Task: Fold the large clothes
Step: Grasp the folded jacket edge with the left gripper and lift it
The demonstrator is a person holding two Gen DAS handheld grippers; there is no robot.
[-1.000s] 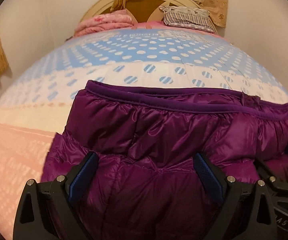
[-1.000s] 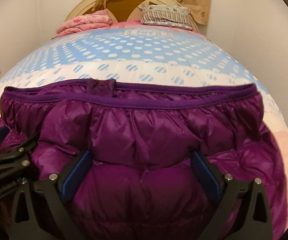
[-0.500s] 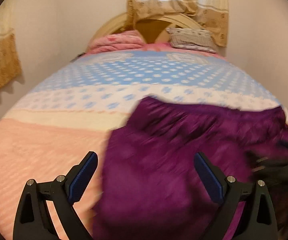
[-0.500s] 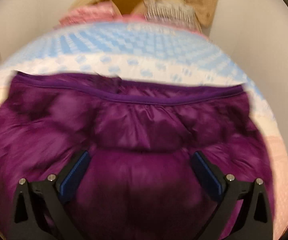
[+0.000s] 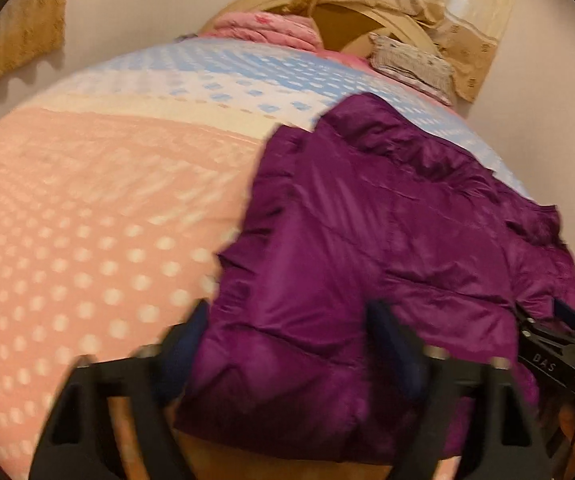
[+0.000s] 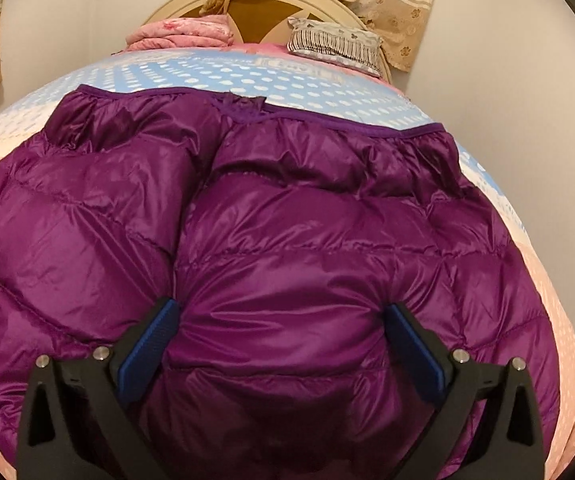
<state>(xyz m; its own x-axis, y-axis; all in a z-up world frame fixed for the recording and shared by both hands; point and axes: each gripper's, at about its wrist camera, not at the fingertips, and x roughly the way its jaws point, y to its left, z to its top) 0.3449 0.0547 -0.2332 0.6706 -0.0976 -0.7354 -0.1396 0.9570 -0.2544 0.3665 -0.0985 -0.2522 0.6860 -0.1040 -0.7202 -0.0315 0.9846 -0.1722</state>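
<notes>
Garment: purple quilted jacket [image 6: 307, 240] lies spread on the bed [image 5: 87, 220], hem band toward the headboard, near edge at my end of the mattress.
Bedding: sheet is pink with pale dots near me, blue with white dots further up; a folded pink blanket [image 6: 183, 34] and a striped pillow [image 6: 335, 46] sit at the head, well apart from the jacket.
Left gripper [image 5: 287, 344]: my jaws have just been closing; the jacket's near left corner sits between them, but the view is blurred and I cannot tell whether the pads press the fabric yet.
Right gripper [image 6: 279, 336]: my jaws stand wide, a puffy panel bulging up between the pads; I judge no grip, pads not squeezing.
Layers: one panel overlaps the other down the middle, seam slightly left of centre in the right view.
Risk 1: slick shell could slip out if I pinch only the top layer; the fold would then drag one panel and leave the other.
Risk 2: trapped air in the padding may spring the fold open.
Risk 3: uneven pull between my two hands would skew the hem.
Writing: "DAS" in pale letters on the other gripper's body [image 5: 547, 364]; nothing legible on the jacket.
</notes>
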